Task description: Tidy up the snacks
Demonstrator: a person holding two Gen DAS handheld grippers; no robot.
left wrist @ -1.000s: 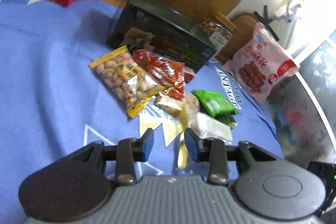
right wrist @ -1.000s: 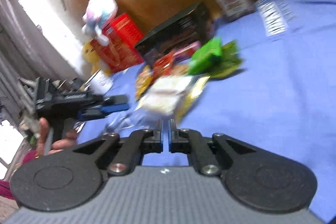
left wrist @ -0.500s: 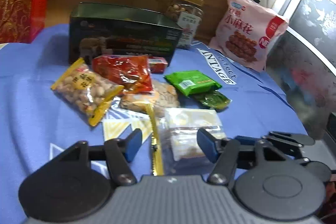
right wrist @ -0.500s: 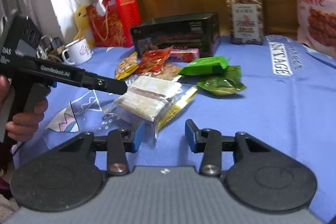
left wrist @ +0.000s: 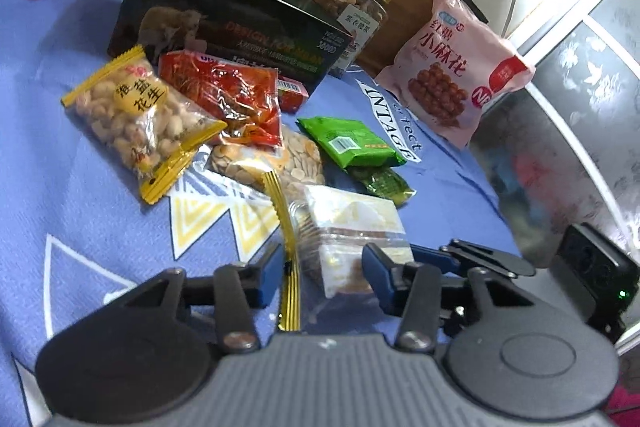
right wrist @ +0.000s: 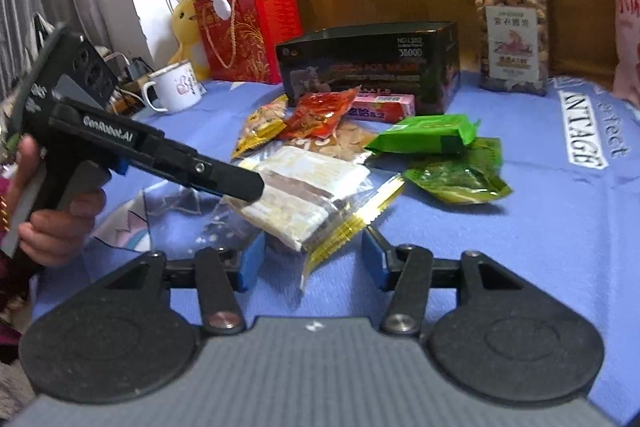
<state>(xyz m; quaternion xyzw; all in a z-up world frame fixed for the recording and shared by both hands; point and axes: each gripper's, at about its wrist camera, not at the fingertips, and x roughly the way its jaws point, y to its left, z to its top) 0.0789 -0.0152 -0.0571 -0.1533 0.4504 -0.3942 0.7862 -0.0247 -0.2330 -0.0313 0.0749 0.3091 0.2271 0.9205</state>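
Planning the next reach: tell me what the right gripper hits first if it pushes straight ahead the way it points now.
The right gripper, jaws opening, would first meet the clear wafer packet with the gold-striped edge, whose near end already lies between its fingers. The left gripper reaches over the packet's far side; depth there is unclear.

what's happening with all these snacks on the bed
A person holds a claw in each hand over snacks scattered on a blue cloth. Both work on the clear packet of pale bars with a gold edge. The left claw is closing around it; the right claw is opening at its near end. The other packets lie untouched.
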